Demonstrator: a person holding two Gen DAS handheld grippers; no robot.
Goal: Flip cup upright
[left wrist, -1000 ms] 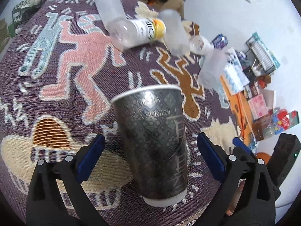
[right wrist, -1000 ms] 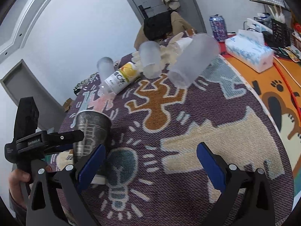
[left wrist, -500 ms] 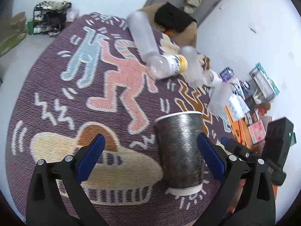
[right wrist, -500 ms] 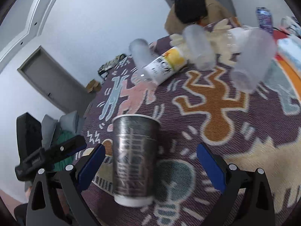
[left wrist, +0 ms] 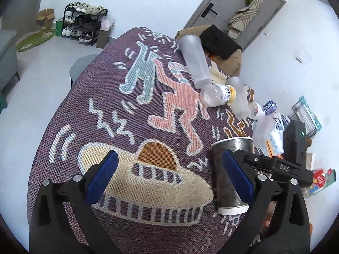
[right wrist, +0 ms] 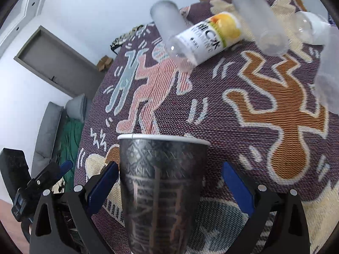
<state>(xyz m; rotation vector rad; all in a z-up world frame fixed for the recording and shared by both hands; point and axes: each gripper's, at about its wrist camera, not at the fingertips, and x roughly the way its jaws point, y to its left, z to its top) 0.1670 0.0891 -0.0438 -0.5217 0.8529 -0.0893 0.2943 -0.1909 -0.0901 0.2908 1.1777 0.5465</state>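
Note:
A dark patterned paper cup (left wrist: pixel 227 169) with a white rim stands upright, mouth up, on the patterned cloth at the right of the left wrist view, partly behind the right finger. My left gripper (left wrist: pixel 169 177) is open and empty; the cup is outside its jaws. In the right wrist view the cup (right wrist: pixel 161 188) stands between the open jaws of my right gripper (right wrist: pixel 169 187), with a gap on each side. The right gripper's body (left wrist: pixel 281 167) shows behind the cup in the left wrist view.
A purple cloth with figures (left wrist: pixel 135 110) covers the round table. Frosted plastic cups (left wrist: pixel 196 61) and a clear bottle (right wrist: pixel 203 40) lie at the far side. Clutter (left wrist: pixel 307 116) sits off the table's right. Another frosted cup (right wrist: pixel 260 21) lies near the bottle.
My left gripper has drawn back to the left, leaving the cup outside its jaws. My right gripper has moved in so that the cup now stands between its open fingers.

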